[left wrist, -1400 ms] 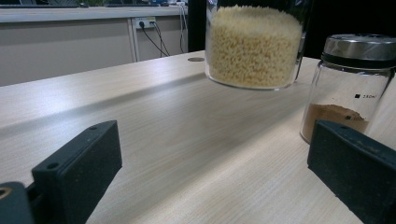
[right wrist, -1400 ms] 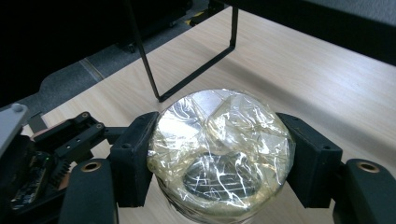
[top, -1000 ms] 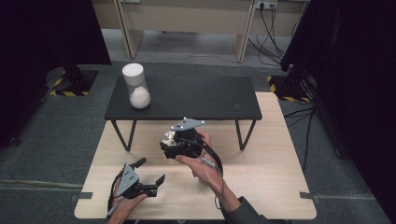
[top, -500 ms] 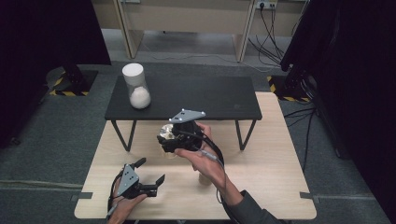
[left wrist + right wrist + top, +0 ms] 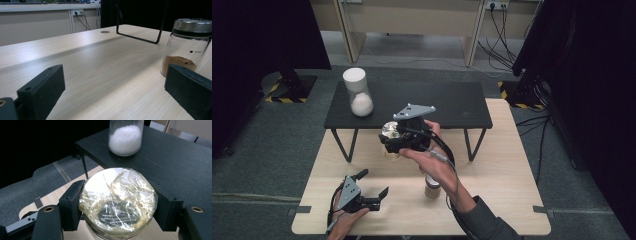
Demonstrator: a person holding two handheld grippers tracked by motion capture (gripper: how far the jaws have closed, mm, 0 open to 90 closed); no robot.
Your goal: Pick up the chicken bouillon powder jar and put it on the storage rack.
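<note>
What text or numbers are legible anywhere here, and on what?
"350ml": printed beside a small black square mark on the clear glass jar with a metal lid and brown powder, left gripper view.
A second mark lower on that jar, at the powder line: too blurred to read.
Clear glass jar with white powder on the black side table: no print.
Film-covered jar in the right gripper: no print.

Even overhead light, dim dark edges, glare on wrapped lid (image 5: 117, 197), bg soft.

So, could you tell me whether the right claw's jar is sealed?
Sealed: crinkled plastic film covers the jar top, gripped by the right claw.
</note>
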